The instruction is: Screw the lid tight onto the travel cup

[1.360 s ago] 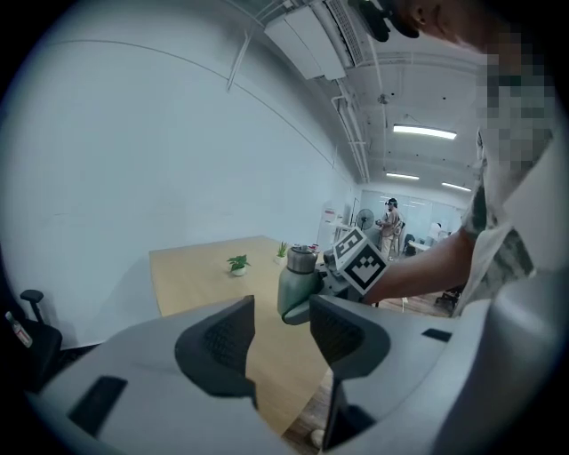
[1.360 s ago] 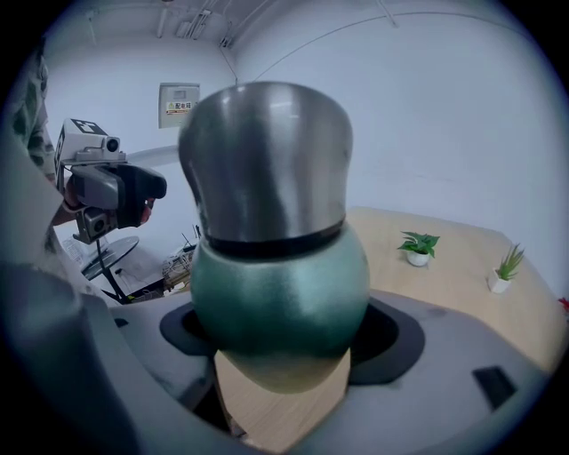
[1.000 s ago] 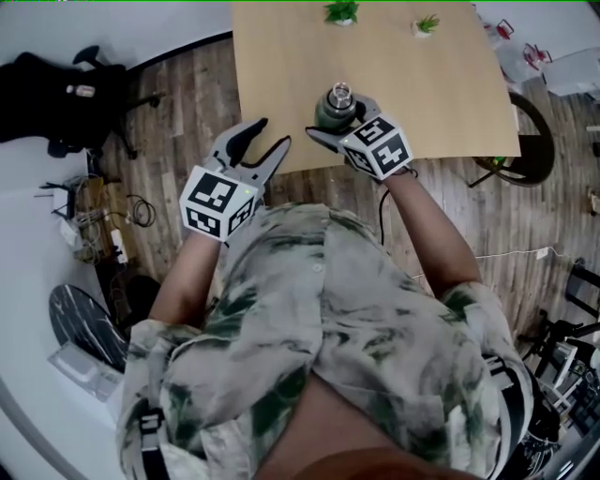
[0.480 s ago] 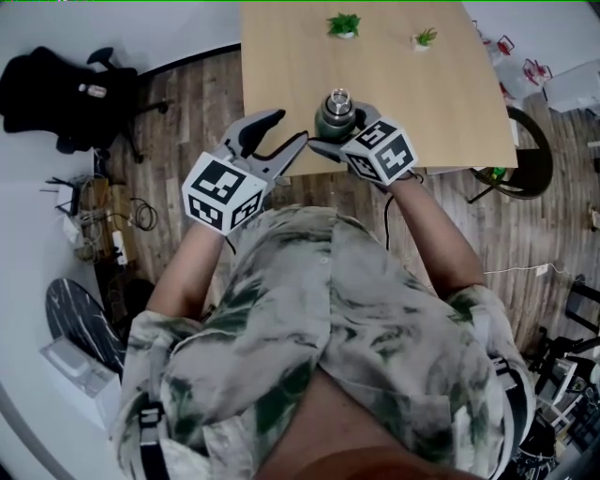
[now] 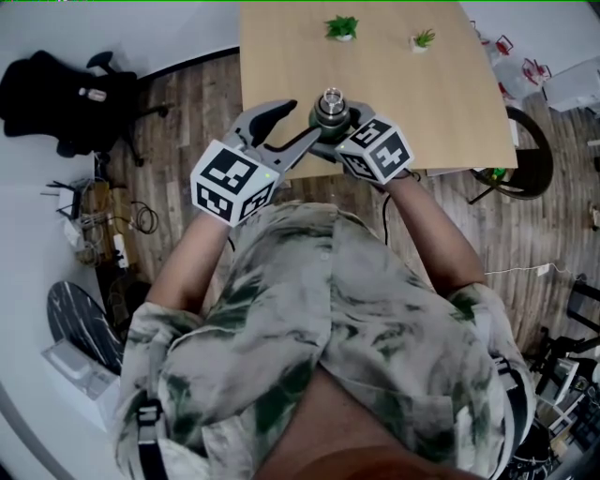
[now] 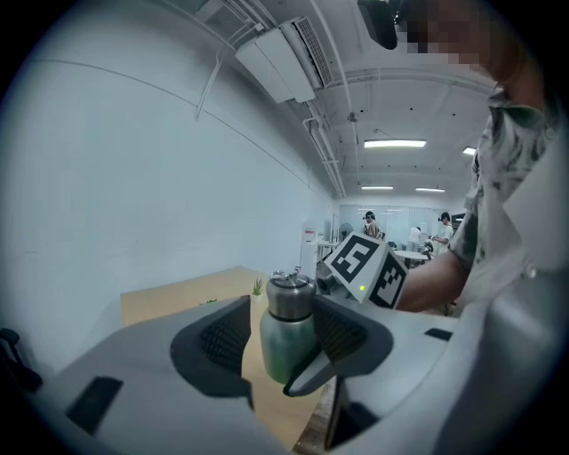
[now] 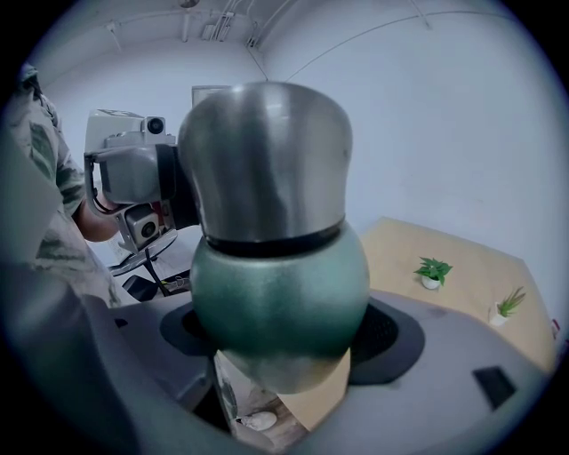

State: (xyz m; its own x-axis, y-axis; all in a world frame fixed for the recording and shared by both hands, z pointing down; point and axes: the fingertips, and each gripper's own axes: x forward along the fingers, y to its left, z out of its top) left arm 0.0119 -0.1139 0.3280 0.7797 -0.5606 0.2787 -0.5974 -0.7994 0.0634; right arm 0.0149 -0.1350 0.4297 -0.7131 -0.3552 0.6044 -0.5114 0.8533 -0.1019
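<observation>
A wooden table (image 5: 441, 103) carries two small potted plants (image 5: 342, 25) at its far end, well apart from the work at its near edge. A black office chair (image 5: 66, 98) and loose cables (image 5: 131, 216) lie on the plank floor to the left. The travel cup (image 5: 330, 111) hangs in the air over the near edge of the table, pinched low on its body by the right gripper (image 5: 337, 124), whose pads press on both sides. The cup stands upright, its long axis vertical, with the lid (image 5: 334, 97) on top. The body is dark green and rounded, the lid a domed brushed steel shell with a small knob, and a thin black seam runs between them. The left gripper (image 5: 298, 122) sits just to the left of the cup, its jaws spread and just now opening wider; the cup shows in the gap ahead of them, with neither pad touching it
</observation>
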